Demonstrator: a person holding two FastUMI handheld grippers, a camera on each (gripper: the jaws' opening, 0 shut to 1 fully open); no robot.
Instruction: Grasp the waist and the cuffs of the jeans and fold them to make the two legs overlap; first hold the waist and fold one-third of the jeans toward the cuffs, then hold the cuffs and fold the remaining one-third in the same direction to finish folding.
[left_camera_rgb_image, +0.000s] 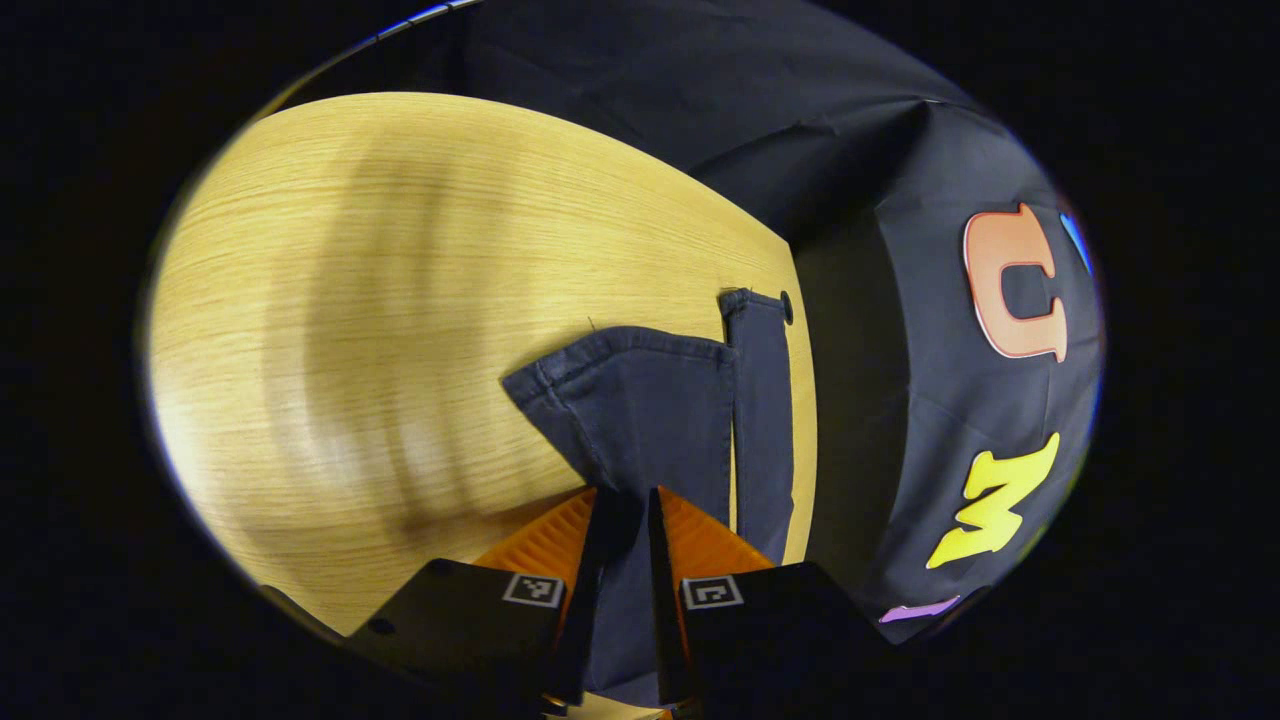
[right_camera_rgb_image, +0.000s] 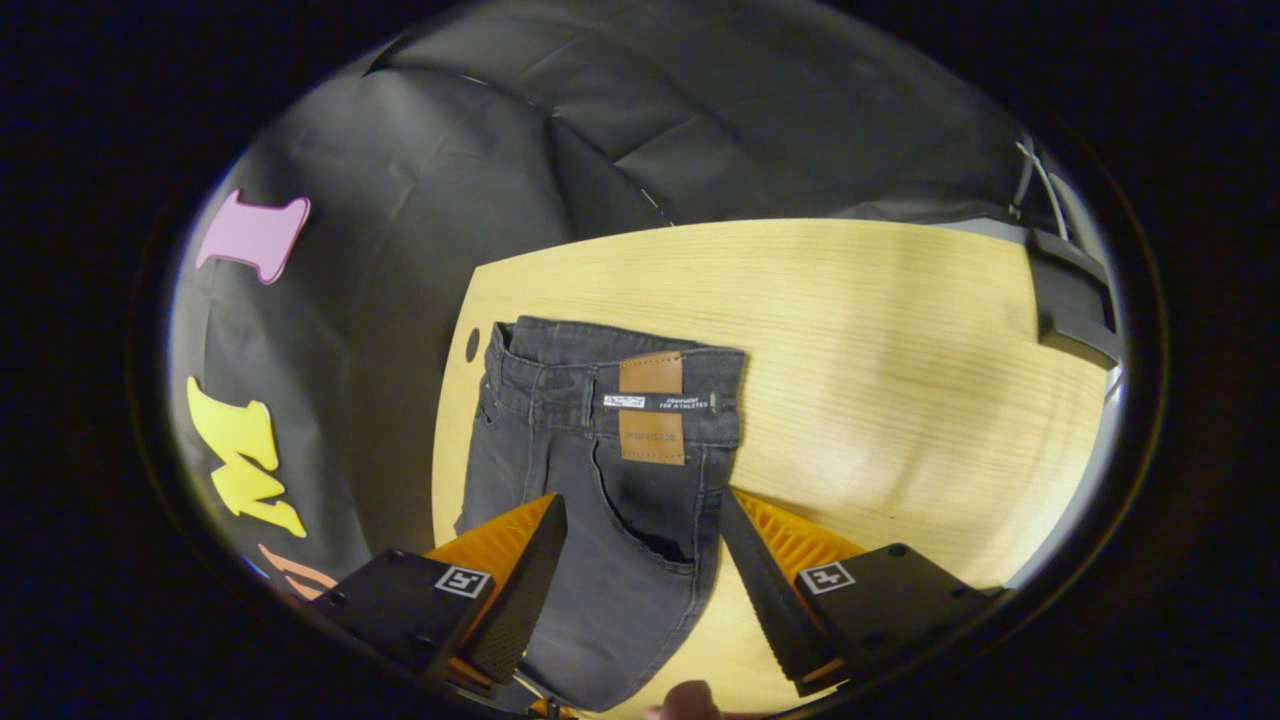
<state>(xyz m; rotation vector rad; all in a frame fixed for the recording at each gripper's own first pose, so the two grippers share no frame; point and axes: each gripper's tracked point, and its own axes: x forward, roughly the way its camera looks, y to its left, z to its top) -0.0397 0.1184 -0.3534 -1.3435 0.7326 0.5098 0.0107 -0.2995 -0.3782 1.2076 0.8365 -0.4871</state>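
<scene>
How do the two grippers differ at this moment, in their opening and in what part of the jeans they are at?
The left gripper has its fingers nearly closed on cloth near the cuffs of the dark denim jeans; the right gripper stands wide open over the waist end, gripping nothing. Both hang over the light wooden table.

Both views low over jeans (left_camera_rgb_image: 650, 410)

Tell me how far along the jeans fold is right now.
Done: the jeans look already halved lengthwise, one back pocket up, and in the left gripper view the cuffs lie nearly stacked. In hand: the left claw is closed on the leg fabric near the cuffs; the right claw is open over the seat, below the waist. Left: both thirds, since the waist lies flat on the table.
</scene>
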